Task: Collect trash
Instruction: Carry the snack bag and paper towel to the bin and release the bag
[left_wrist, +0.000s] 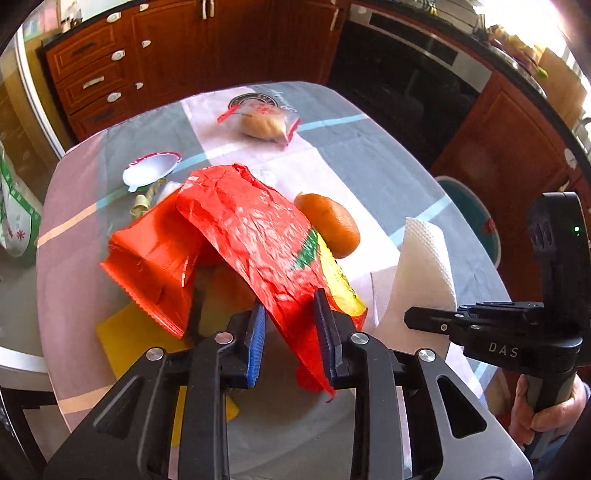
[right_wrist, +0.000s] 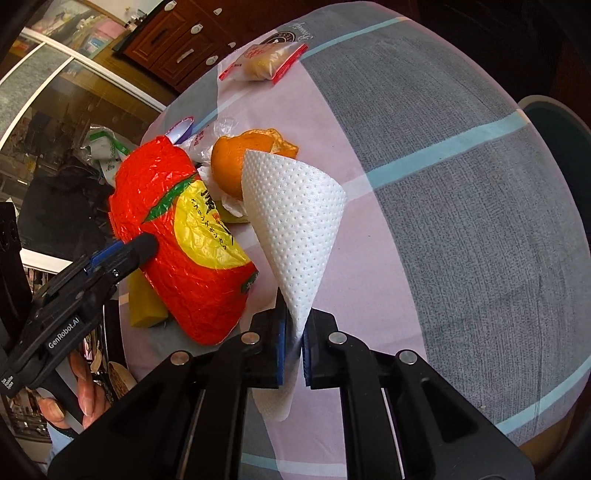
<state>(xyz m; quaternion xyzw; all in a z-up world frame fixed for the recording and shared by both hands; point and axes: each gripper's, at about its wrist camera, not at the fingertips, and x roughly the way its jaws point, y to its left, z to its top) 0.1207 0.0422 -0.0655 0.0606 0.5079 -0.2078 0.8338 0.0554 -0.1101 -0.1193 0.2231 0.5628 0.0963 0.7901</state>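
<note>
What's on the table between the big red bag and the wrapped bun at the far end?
In the left wrist view, mostly bare tablecloth lies between the red bag and the wrapped bun. A white lid sits off to the left.

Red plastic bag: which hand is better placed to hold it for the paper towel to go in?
Left. The left gripper has the red plastic bag between its pads; the right gripper is shut on the paper towel.

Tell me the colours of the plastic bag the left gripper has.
Mostly red plastic bag, with a yellow patch and green streak; clearest in the right wrist view.
</note>
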